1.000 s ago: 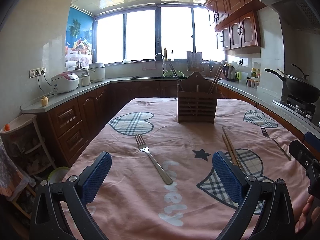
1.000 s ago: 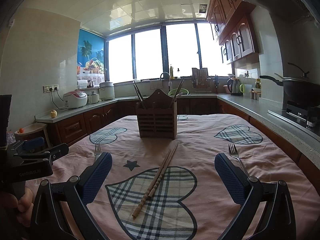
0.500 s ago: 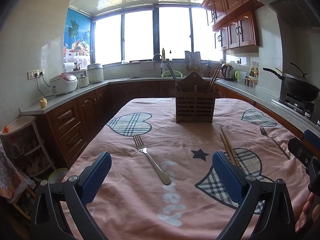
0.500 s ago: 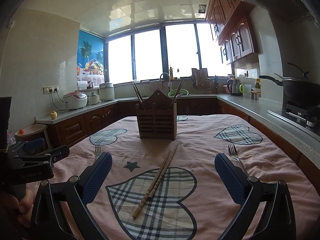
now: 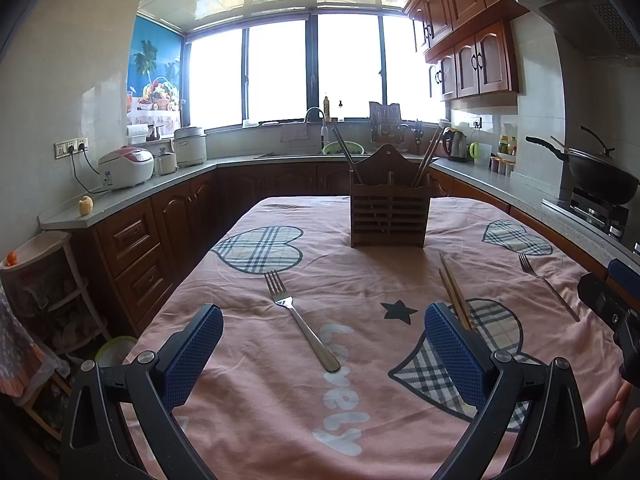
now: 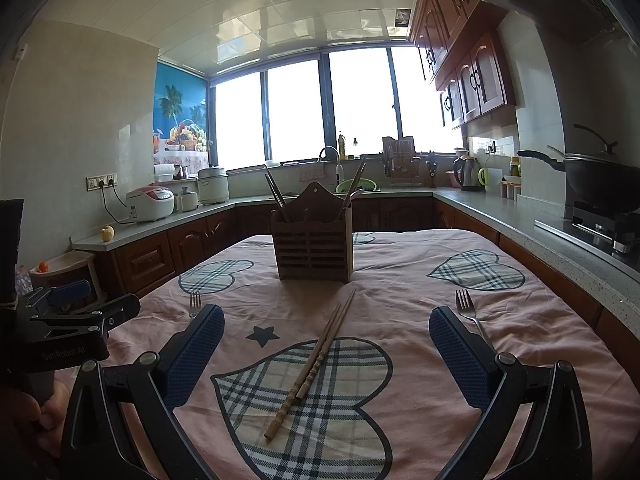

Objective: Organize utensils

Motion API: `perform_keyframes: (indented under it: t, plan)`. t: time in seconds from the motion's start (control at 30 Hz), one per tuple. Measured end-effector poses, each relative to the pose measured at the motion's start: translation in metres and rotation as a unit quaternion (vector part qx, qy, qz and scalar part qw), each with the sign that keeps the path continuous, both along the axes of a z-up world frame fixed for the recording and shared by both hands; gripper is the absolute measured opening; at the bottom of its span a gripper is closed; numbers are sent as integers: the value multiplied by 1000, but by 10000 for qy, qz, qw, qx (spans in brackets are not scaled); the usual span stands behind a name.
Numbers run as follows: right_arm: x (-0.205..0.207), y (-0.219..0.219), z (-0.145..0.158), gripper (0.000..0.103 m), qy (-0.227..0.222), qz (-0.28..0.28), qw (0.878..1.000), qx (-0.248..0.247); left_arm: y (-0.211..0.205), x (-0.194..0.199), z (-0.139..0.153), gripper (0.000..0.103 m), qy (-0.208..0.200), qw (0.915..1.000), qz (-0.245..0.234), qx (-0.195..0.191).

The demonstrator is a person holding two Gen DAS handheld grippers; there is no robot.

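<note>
A wooden utensil holder [image 5: 389, 216] with chopsticks in it stands at the table's middle; it also shows in the right wrist view [image 6: 313, 249]. A steel fork [image 5: 301, 320] lies ahead of my open, empty left gripper [image 5: 324, 354]. A pair of wooden chopsticks [image 6: 314, 362] lies between the fingers of my open, empty right gripper [image 6: 326, 356]; they also show in the left wrist view [image 5: 454, 290]. A second fork [image 6: 472, 316] lies by the right gripper's right finger and shows in the left wrist view [image 5: 548, 286].
The table wears a pink cloth [image 5: 360, 272] with plaid hearts. Counters [image 5: 128, 196] run around the room with rice cookers [image 5: 126, 167] on the left. A wok [image 5: 600, 178] sits on a stove at right. A small shelf [image 5: 44, 280] stands left of the table.
The left gripper's view has tilted down and shifted slightly, so the fork and holder sit a little lower. The right gripper has barely moved.
</note>
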State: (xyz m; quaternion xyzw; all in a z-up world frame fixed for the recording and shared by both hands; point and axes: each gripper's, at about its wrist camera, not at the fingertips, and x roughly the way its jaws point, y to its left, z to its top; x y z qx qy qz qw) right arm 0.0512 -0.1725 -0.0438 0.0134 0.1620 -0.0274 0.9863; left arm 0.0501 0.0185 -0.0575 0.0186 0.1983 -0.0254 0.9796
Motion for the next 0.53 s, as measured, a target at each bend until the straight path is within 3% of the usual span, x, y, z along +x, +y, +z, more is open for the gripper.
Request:
perform_keyframes:
  t: [0.53]
  plan:
    - [10,-3,3,103,146,-44,9999,68,-4,8,8,102,34,9999,-63,-119]
